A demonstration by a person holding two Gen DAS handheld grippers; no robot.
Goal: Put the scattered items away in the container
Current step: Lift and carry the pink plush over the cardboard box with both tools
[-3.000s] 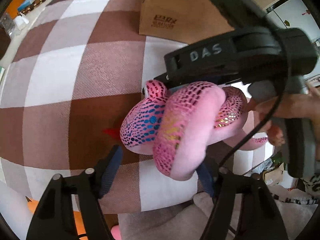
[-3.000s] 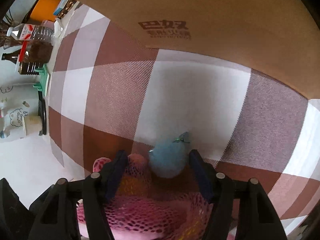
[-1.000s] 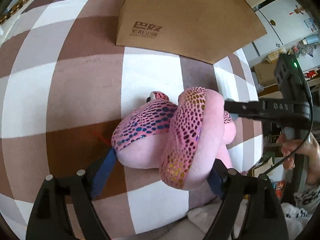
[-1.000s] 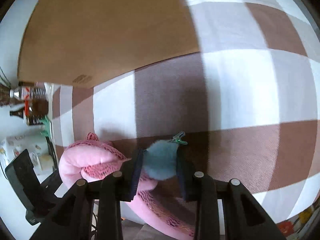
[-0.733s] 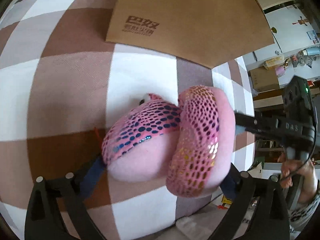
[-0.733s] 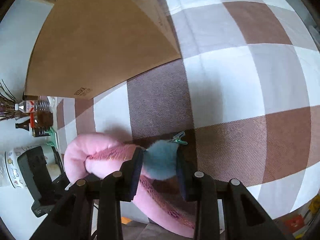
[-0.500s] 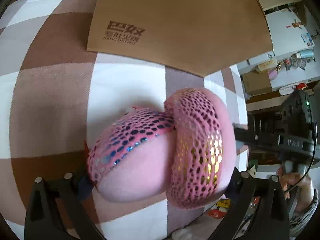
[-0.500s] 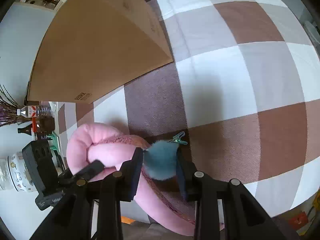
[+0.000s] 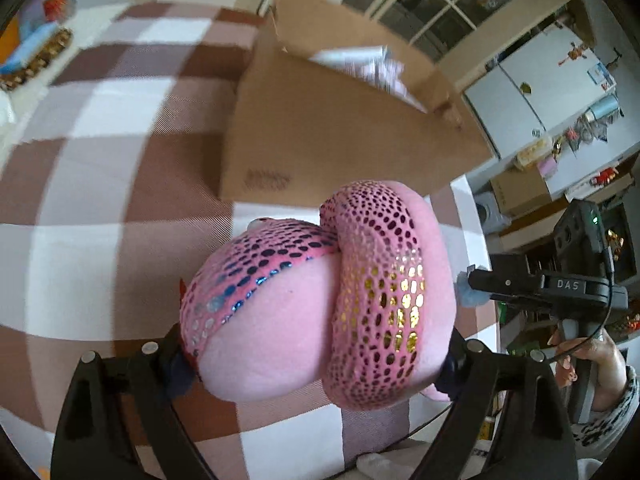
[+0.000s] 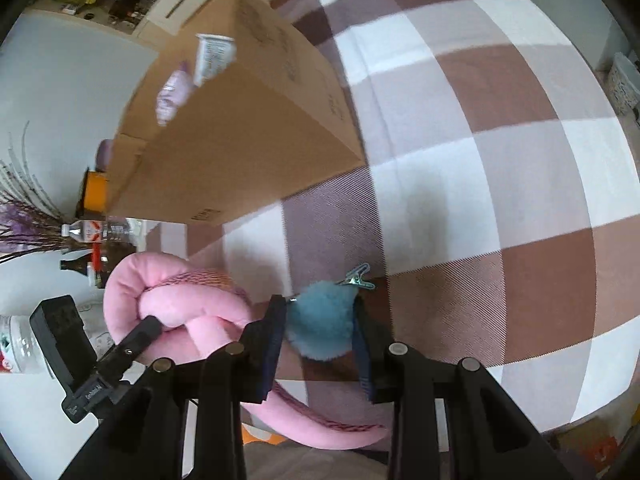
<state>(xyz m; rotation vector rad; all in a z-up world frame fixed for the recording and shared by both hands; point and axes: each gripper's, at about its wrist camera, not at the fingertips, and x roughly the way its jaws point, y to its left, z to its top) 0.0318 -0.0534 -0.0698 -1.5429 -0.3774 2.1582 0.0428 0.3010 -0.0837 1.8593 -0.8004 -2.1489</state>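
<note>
- While the left hand-held gripper (image 9: 316, 356) clasps the pink plush snake (image 9: 320, 300), its two black fingers (image 9: 160, 364) press on either side of the coiled body, and the toy hangs clear above the checked cloth (image 9: 100, 160).
- Its jaws stand wide because the toy is bulky; they have just been closing a little, with the plush between them.
- Sequin-like scales, blue on one coil and gold on the other, cover the top of the snake; the underside is plain pink.
- From the right wrist view, the right hand-held gripper (image 10: 320, 328) is clenched on a small blue fluffy pom-pom (image 10: 322, 326), which sits squeezed between the blue pads.
- A little metal clip (image 10: 356, 276) sticks out from the far side of the pom-pom, past the fingertips.
- The two held things hang just beside each other, the snake's tail (image 10: 320, 428) trailing under the right gripper.
- An open cardboard box (image 9: 340, 132) stands on the brown-and-white checked cloth beyond both grippers, well apart from the held things.
- White and pale purple packets (image 10: 200, 68) show above the box's rim; what they are is too blurred to tell.
- A person's hand (image 9: 588, 356) in a patterned sleeve (image 9: 616, 416) grips the handle of the right gripper at the edge of the left wrist view.
- Bottles (image 10: 96, 232) stand beyond the cloth's edge, beside dried purple stems (image 10: 24, 216).
</note>
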